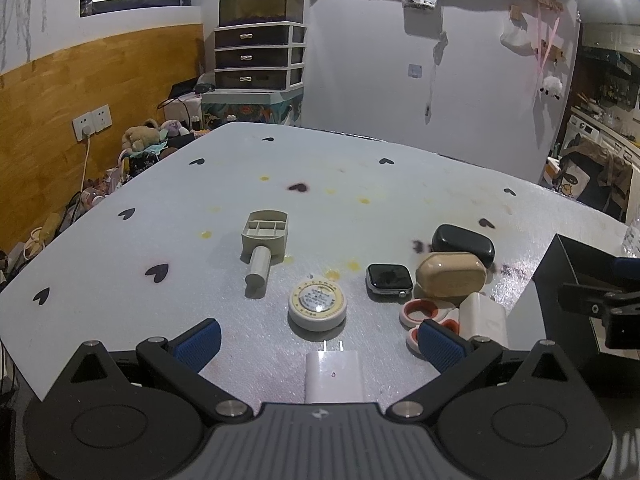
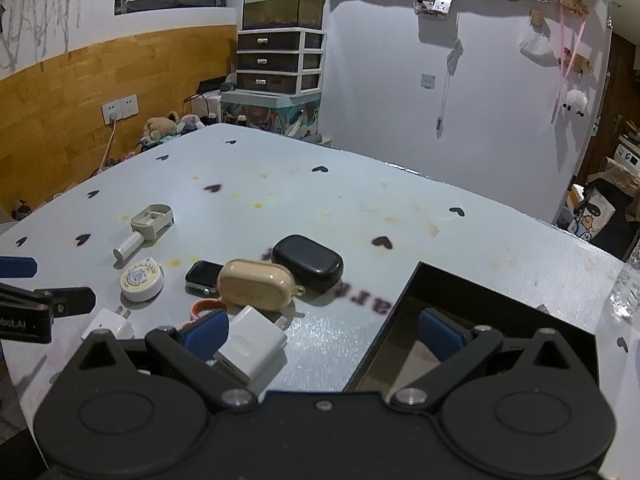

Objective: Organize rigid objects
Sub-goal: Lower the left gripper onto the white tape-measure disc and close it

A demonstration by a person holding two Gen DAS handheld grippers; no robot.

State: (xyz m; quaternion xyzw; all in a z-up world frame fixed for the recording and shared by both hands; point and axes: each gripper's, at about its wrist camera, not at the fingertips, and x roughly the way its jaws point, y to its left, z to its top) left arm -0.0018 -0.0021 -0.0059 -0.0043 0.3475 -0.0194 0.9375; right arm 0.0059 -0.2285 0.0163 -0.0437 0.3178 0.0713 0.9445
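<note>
My left gripper (image 1: 320, 340) is open low over the table's near edge, with a white plug charger (image 1: 334, 376) lying between its blue fingers. Ahead lie a round tape measure (image 1: 318, 306), a beige scoop (image 1: 264, 240), a black smartwatch (image 1: 389, 282), a tan case (image 1: 450, 278), a black case (image 1: 462, 242), red-and-white rings (image 1: 420, 312) and a white adapter (image 1: 484, 318). My right gripper (image 2: 324, 332) is open; its left finger is beside the white adapter (image 2: 252, 346), its right finger over the black box (image 2: 460, 284).
The table (image 1: 280, 184) has a pale cover with black hearts and yellow stains. A clear bottle (image 2: 628, 284) stands at the right edge beyond the box. Behind the table are a drawer unit (image 1: 258, 58), soft toys and a grey wall.
</note>
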